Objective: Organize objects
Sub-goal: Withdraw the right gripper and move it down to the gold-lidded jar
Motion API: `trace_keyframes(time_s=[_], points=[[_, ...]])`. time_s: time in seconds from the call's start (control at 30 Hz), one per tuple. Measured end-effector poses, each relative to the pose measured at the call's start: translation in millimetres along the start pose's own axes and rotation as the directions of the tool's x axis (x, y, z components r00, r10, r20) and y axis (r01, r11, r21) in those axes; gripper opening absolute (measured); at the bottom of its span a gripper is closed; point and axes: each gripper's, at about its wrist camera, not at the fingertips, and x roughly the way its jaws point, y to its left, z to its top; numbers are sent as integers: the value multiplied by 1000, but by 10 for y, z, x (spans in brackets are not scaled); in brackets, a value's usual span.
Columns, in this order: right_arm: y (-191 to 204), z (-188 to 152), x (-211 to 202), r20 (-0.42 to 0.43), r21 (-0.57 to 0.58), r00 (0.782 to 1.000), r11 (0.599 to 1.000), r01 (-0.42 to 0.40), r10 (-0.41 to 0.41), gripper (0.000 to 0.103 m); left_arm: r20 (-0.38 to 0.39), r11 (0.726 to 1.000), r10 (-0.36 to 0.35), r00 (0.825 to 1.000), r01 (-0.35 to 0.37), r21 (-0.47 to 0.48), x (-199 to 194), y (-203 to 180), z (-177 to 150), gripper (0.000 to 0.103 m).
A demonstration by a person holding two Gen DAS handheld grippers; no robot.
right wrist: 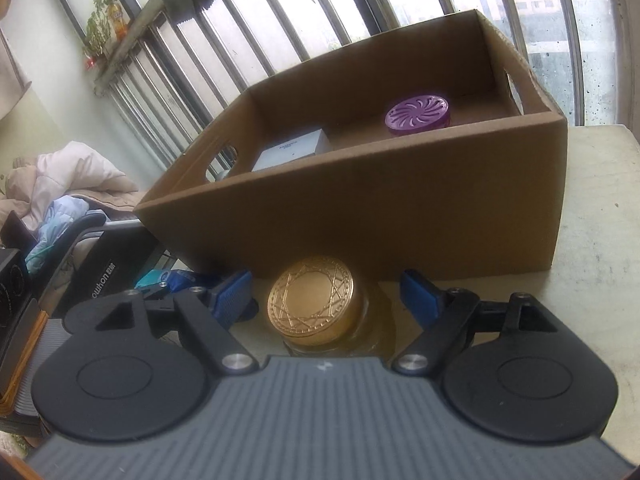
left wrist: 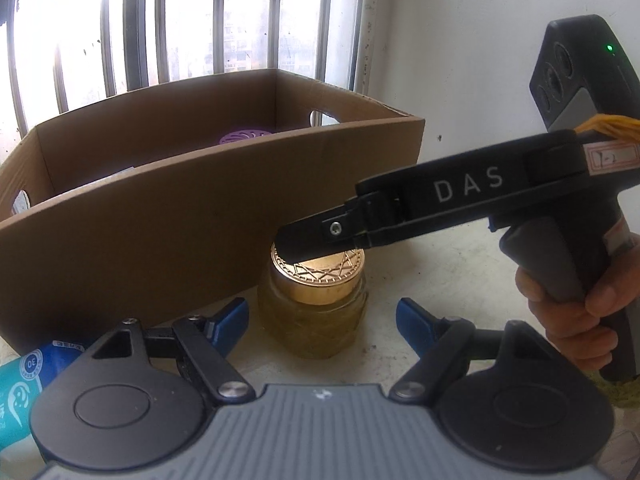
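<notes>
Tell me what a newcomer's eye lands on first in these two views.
The glass jar with the embossed gold lid draws the eye first, standing on the pale table just in front of the open cardboard box. Both grippers frame it with open blue fingers: the left gripper from one side, the right gripper from another, its fingers over the lid. Inside the box, a purple round container stands out beside a small white box.

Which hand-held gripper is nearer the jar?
Right hand-held gripper: its fingers straddle the jar, one above the lid. Left hand-held gripper sits just short, open toward it.
</notes>
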Motion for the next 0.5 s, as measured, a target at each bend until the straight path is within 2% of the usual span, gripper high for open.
trace_keyframes(time_s=[0.23, 0.5], points=[[-159, -3, 233, -44, 28, 997, 998, -54, 55, 82, -42, 1000, 16, 999, -15, 24, 227, -25, -50, 82], [-172, -24, 404, -91, 38, 991, 995, -95, 98, 84, -52, 999, 21, 998, -19, 46, 343, -87, -157, 82]])
